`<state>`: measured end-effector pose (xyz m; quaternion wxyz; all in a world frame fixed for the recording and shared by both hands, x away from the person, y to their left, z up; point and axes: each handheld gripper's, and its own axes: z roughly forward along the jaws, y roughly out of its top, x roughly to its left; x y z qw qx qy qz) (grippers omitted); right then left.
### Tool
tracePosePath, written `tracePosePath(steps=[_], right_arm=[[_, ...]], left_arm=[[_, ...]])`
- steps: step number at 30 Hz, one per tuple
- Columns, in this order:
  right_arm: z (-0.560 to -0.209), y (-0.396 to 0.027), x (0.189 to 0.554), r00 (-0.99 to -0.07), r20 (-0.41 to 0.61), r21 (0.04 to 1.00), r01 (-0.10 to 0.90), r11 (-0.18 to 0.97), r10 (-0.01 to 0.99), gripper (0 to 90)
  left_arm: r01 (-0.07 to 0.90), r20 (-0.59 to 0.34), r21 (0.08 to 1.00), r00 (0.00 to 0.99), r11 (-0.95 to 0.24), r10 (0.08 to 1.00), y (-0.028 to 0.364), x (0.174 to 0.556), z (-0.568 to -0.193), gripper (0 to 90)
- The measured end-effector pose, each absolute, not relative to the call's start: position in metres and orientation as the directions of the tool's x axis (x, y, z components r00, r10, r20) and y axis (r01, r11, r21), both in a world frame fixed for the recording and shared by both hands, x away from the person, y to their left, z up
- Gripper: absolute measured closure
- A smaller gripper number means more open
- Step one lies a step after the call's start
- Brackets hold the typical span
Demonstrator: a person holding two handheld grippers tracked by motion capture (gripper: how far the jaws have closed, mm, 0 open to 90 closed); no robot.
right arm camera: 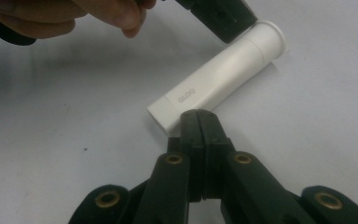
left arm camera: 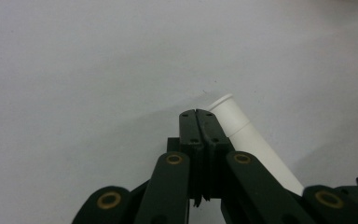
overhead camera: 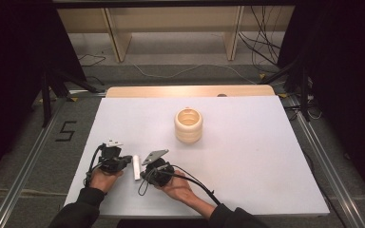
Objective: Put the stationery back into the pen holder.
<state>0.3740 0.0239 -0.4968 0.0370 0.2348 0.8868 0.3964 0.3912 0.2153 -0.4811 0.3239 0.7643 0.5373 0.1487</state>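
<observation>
On the white desk (overhead camera: 247, 156), a white tube (overhead camera: 136, 167) lies between the grippers, long axis running 12 to 6 o'clock: left gripper (overhead camera: 126, 160) clenched empty at its 9 o'clock, right gripper (overhead camera: 145, 175) clenched empty at 3, both almost touching.

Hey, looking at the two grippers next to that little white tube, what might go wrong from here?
1. Both grippers, left and right, are shut beside the white tube, which lies flat on the table. Pushed in shut, they would likely shove or roll it rather than grip it.
2. The two grippers crowd the tube from either side, so they may bump each other.
3. A hard shove could send it towards the cream ribbed holder.
</observation>
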Motion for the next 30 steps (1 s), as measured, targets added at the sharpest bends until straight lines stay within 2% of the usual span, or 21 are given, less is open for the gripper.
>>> tracePosePath(steps=[21, 25, 30], right_arm=[[-0.492, 0.027, 0.373, -0.892, 0.125, 0.723, 0.382, 0.576, 0.434, 90.0], [-0.480, 0.016, 0.373, -0.888, 0.125, 0.745, 0.379, 0.548, 0.443, 89.9], [-0.466, -0.003, 0.376, -0.878, 0.130, 0.770, 0.382, 0.511, 0.460, 83.3]], left_arm=[[0.720, -0.135, 0.663, 0.384, -0.205, 0.913, 0.214, 0.392, -0.476, 88.9], [0.721, -0.153, 0.665, 0.386, -0.194, 0.910, 0.217, 0.388, -0.469, 79.7], [0.711, -0.142, 0.676, 0.383, -0.193, 0.913, 0.212, 0.382, -0.461, 65.6]])
